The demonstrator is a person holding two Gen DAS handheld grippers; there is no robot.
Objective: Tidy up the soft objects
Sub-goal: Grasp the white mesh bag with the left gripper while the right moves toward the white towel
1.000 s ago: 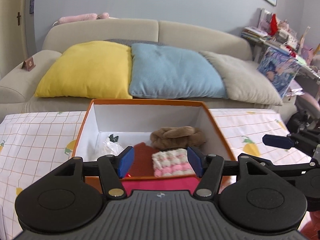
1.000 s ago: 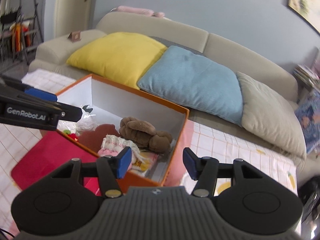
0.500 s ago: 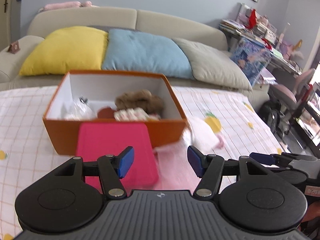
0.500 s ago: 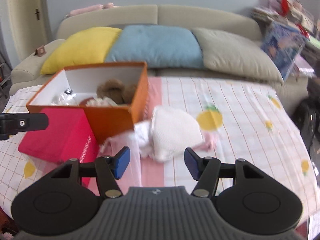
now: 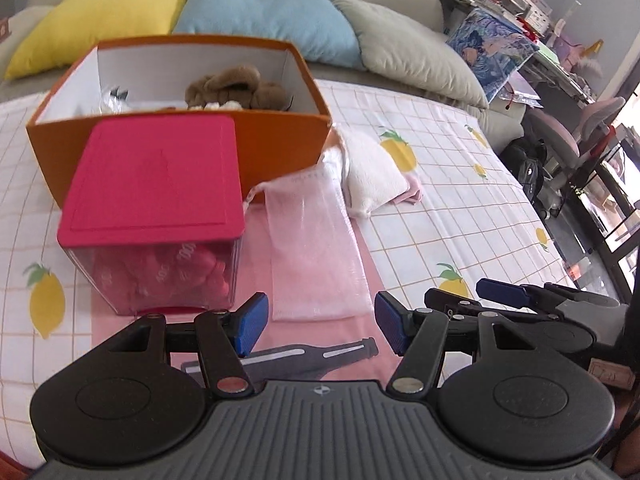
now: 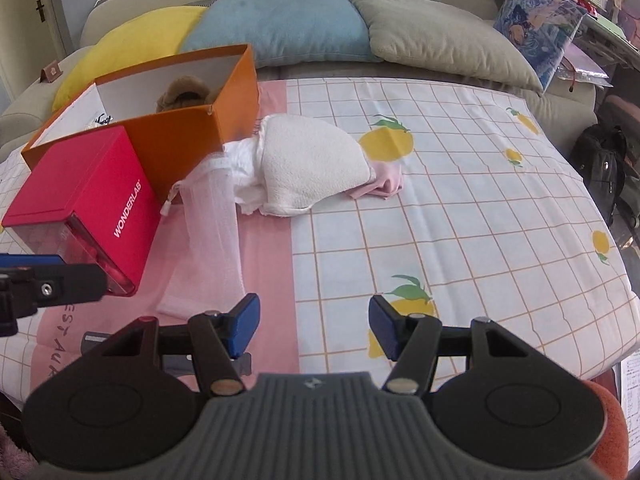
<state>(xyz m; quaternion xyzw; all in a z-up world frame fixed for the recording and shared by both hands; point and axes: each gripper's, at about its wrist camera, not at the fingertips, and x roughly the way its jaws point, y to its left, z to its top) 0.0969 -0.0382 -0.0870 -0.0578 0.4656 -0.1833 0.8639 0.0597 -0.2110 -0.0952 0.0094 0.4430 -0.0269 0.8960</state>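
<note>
Both grippers have dropped back from over the orange box (image 5: 280, 148) and now hang low above the near edge of the tabletop (image 6: 460, 216), with its lemon-print cloth. Left gripper (image 5: 318, 324) stands open with nothing between its blue pads, poised above the near end of a sheer pink mesh pouch (image 5: 316, 248). Right gripper (image 6: 312, 328) is likewise open and empty, over the pink strip of the cloth. A white fluffy cloth (image 6: 312, 164) lies bunched over a pink garment (image 6: 386, 184), just beside the box's right corner. A brown plush toy (image 5: 236, 88) sits inside the box. A red-lidded clear container (image 5: 160, 200) stands against the box's front wall.
</note>
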